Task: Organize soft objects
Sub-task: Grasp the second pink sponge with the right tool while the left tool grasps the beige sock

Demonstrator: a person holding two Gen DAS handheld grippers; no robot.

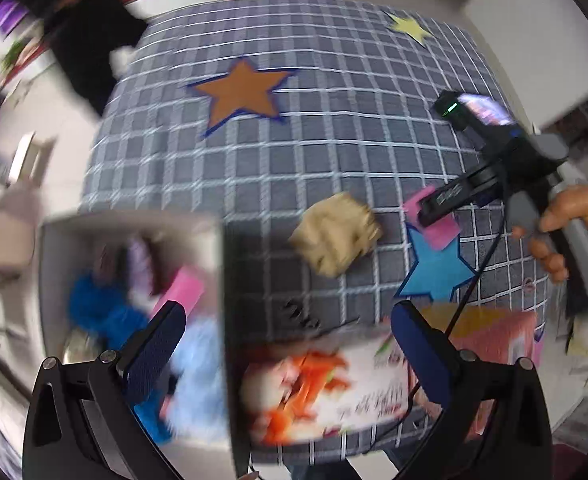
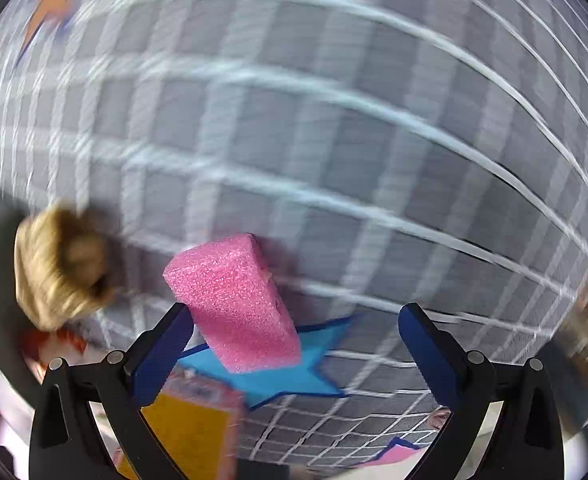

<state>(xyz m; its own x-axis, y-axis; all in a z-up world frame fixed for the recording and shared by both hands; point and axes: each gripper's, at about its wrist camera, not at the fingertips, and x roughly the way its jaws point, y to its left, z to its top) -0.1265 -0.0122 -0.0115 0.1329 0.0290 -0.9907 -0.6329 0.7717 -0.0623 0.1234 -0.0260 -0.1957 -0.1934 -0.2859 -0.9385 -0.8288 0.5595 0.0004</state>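
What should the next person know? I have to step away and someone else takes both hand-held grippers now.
Left hand-held gripper: open, empty, above the box, which already holds blue and pink soft things.
Right hand-held gripper: open around the pink sponge lying on the blue star, not yet closed.
Tan plush toy: loose on the checked cloth.
Left to do: grip the sponge, box it, then the toy.

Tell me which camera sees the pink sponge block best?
The right wrist view: the pink sponge block is close, sharp and whole, between the right gripper's open fingers. In the left wrist view it is far and partly hidden behind that gripper.
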